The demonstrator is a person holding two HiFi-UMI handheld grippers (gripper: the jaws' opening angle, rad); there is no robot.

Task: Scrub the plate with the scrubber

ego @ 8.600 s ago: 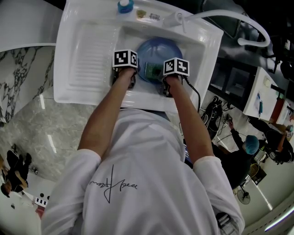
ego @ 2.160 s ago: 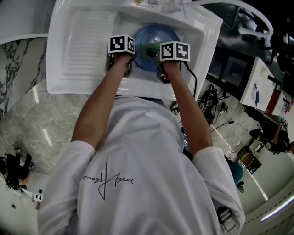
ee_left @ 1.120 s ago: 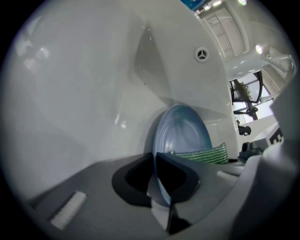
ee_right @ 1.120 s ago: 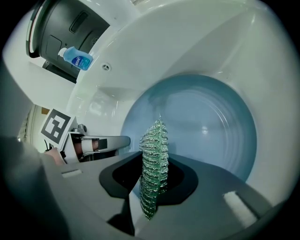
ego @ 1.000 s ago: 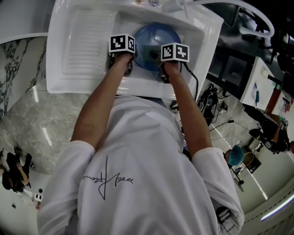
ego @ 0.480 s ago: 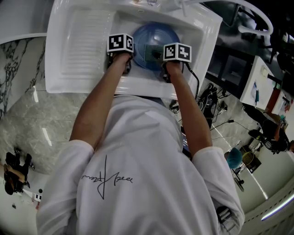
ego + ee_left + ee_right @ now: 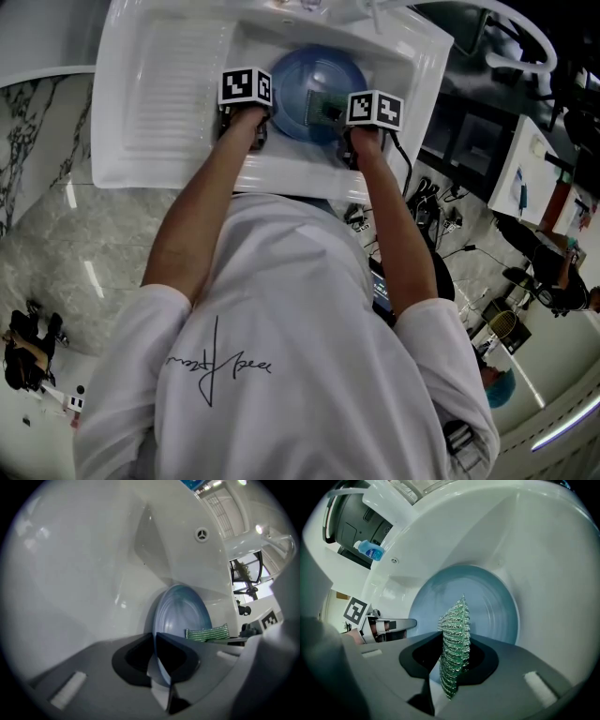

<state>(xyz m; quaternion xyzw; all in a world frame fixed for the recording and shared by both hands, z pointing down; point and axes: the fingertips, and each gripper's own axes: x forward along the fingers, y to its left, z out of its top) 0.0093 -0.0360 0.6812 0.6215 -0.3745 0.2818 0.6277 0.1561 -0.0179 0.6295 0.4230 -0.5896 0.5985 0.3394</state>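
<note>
Both forearms [image 7: 220, 202] angle down into the sink [image 7: 159, 94]: the left tool [image 7: 156, 644] pinches the plate [image 7: 183, 611] by its rim, and the right tool [image 7: 452, 660] clamps the scrubber [image 7: 457, 625].

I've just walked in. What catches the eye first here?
A blue plate sits in the white sink, its rim pinched by the left tool. The right tool clamps a green scrubber, glittery and ridged, in front of the plate's face.
</note>
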